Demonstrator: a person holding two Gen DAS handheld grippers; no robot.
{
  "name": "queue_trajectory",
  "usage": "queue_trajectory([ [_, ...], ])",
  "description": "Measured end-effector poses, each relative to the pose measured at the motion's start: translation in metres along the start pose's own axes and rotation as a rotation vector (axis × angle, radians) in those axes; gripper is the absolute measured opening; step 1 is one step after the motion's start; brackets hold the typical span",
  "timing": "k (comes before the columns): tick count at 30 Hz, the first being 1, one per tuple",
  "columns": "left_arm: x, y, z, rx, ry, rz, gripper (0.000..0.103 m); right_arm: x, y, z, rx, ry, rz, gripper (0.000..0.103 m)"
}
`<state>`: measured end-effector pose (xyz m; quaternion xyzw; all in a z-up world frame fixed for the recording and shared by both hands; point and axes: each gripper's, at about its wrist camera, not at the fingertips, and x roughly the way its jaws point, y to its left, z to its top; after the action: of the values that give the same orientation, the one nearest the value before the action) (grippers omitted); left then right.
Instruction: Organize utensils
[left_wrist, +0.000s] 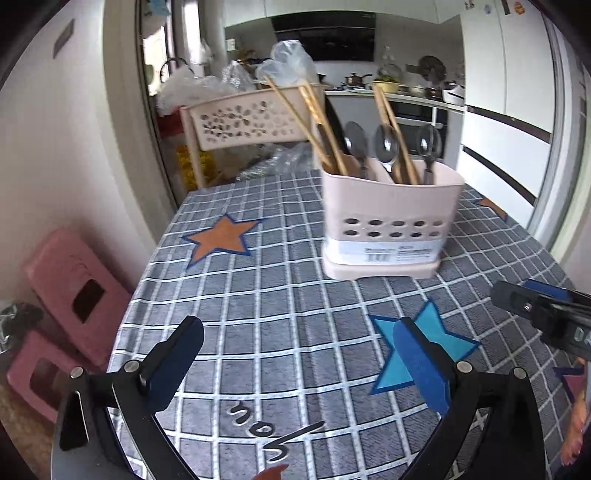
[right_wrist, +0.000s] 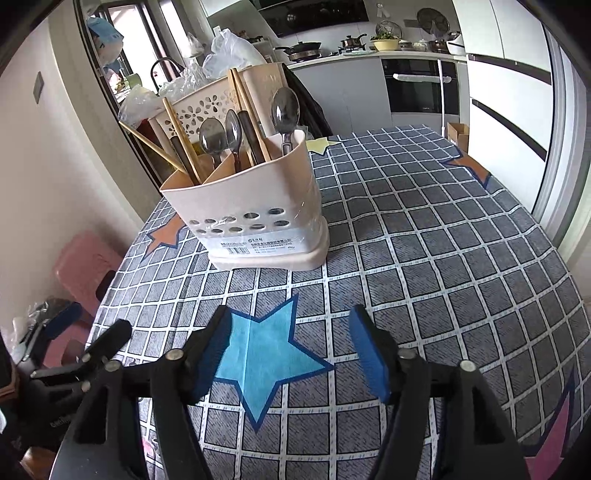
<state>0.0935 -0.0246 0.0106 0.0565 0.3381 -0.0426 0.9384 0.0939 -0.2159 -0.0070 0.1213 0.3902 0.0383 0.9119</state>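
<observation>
Ahead of both pairs of fingers, on the grey checked tablecloth (right_wrist: 443, 236), stands a pale pink utensil holder (left_wrist: 388, 214) with round holes and a white label near its base. Wooden chopsticks (left_wrist: 317, 122) lean out of it to the left, and several metal spoons (right_wrist: 284, 110) stand bowl-up in its compartments. The left gripper (left_wrist: 299, 365) hovers above the cloth with its fingers spread wide and nothing between them; the holder sits well beyond its tips, slightly toward the right finger. The right gripper (right_wrist: 291, 354) is likewise spread and empty, and a blue star (right_wrist: 258, 354) printed on the cloth lies between its fingers. The holder is beyond its left finger.
</observation>
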Motion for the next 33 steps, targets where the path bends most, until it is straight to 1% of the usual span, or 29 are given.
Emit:
queue_trajectory([
  [1, -0.001, 0.001, 0.000, -0.005, -0.003, -0.010, 0.103, -0.002, 0.002, -0.002, -0.012, -0.015, -0.015, 0.081],
  [3, -0.002, 0.004, -0.001, -0.018, 0.002, -0.032, 0.103, -0.008, 0.006, -0.004, -0.032, -0.046, -0.038, 0.081],
  [4, -0.001, 0.005, -0.002, -0.031, 0.007, -0.054, 0.103, -0.010, 0.006, -0.005, -0.040, -0.058, -0.050, 0.085],
  [5, -0.003, 0.006, -0.003, -0.040, 0.008, -0.066, 0.103, -0.013, 0.007, -0.005, -0.047, -0.074, -0.064, 0.088],
  [7, -0.007, 0.008, -0.005, -0.056, -0.010, -0.080, 0.103, -0.018, 0.009, -0.007, -0.052, -0.111, -0.080, 0.103],
  [12, -0.019, 0.006, -0.013, -0.048, -0.077, -0.074, 0.103, -0.029, 0.013, -0.013, -0.075, -0.197, -0.109, 0.103],
  [15, -0.019, 0.004, -0.018, -0.022, -0.076, -0.057, 0.103, -0.029, 0.014, -0.017, -0.077, -0.207, -0.119, 0.103],
  [18, -0.019, 0.003, -0.025, -0.006, -0.082, -0.036, 0.103, -0.030, 0.016, -0.024, -0.082, -0.223, -0.150, 0.103],
  [23, -0.025, 0.005, -0.033, -0.028, -0.116, -0.039, 0.103, -0.035, 0.018, -0.037, -0.098, -0.275, -0.198, 0.103],
  [26, -0.025, 0.004, -0.034, -0.028, -0.121, -0.039, 0.103, -0.037, 0.018, -0.043, -0.107, -0.308, -0.226, 0.103],
  [33, -0.029, 0.005, -0.037, -0.051, -0.136, -0.037, 0.103, -0.039, 0.019, -0.048, -0.117, -0.339, -0.244, 0.103],
])
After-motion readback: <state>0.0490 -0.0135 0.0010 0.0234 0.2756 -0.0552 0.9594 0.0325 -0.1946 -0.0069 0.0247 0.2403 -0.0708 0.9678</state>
